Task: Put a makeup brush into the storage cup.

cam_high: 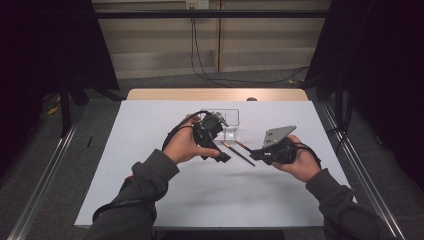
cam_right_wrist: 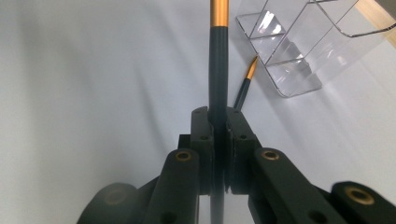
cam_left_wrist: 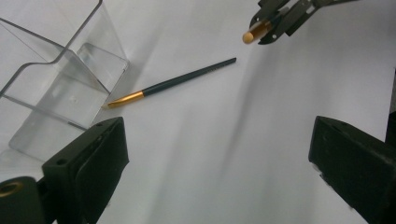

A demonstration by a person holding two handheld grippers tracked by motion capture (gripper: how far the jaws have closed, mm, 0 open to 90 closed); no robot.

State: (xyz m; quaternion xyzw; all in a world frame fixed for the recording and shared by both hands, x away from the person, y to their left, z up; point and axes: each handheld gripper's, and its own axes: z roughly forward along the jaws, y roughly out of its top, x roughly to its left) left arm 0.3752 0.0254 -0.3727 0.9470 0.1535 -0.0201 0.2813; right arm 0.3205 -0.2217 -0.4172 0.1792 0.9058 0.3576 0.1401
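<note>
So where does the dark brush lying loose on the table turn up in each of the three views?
High view: the loose brush lies mid-table, between the two grippers.
Left gripper view: it lies slanted at upper centre, gold end beside the clear organiser.
Right gripper view: its gold tip shows just right of the held brush, which the right gripper clamps.
Shared landmark: the clear organiser.

White table (cam_high: pixel 150 190), black curtains (cam_high: pixel 45 45)

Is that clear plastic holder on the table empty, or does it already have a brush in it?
Empty. The clear holder has bare compartments; one brush lies on the table beside it, another brush is clamped in the right tool.
</note>
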